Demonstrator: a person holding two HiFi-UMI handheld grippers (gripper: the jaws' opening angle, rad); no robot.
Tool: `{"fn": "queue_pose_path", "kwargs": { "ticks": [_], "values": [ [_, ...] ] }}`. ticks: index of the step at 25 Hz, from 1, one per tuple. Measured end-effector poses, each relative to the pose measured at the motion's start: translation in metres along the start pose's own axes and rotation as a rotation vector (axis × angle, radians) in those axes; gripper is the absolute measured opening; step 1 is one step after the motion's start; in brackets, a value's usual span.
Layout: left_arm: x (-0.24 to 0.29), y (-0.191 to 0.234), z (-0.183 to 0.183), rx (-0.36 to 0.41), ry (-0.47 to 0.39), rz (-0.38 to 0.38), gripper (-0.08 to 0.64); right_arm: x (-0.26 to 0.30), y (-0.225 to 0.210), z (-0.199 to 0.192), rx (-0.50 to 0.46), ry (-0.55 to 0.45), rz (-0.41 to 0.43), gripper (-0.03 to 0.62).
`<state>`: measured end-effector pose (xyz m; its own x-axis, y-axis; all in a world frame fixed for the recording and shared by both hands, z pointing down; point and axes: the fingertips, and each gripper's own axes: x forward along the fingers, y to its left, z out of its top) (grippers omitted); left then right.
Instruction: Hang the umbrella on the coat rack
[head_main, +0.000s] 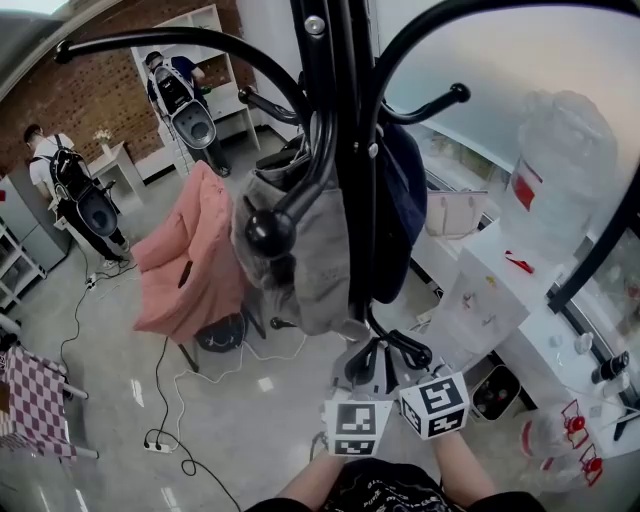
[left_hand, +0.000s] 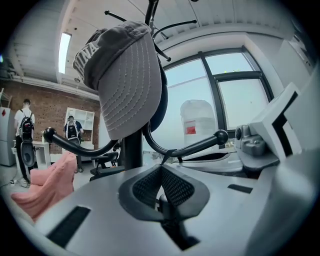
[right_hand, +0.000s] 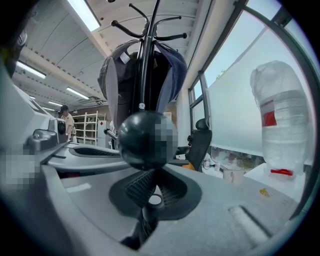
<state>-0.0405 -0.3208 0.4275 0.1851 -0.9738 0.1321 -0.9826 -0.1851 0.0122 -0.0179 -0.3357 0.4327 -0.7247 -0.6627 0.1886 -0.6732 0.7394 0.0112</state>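
Plainly the coat rack (head_main: 345, 150) is loaded already, a grey cap (left_hand: 127, 85) and a dark coat (head_main: 405, 190) on its arms, so a nudge from tongs this close could, I judge, knock something off. Left tongs (left_hand: 162, 170) and right tongs (right_hand: 152, 177) are both closed on nothing, the right just behind a hook's ball knob (right_hand: 145, 140). No umbrella shows anywhere near them

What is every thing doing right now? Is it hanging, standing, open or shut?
Rack, standing upright.
Cap, hanging up.
Navy garment, hanging up.
Pink cloth, draped, not folded.
Left gripper, shut.
Right gripper, shut.
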Motion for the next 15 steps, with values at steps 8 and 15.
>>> {"fn": "queue_pose_path", "kwargs": {
  "ticks": [8, 15],
  "values": [
    [0.005, -0.003, -0.007, 0.058, 0.020, -0.023, 0.009, 0.004, 0.005, -0.008, 0.003, 0.008, 0.038, 0.005],
    [0.004, -0.004, -0.011, 0.050, 0.007, -0.072, 0.009, 0.004, 0.006, -0.013, 0.005, -0.004, 0.046, 0.005]
  ]
}}
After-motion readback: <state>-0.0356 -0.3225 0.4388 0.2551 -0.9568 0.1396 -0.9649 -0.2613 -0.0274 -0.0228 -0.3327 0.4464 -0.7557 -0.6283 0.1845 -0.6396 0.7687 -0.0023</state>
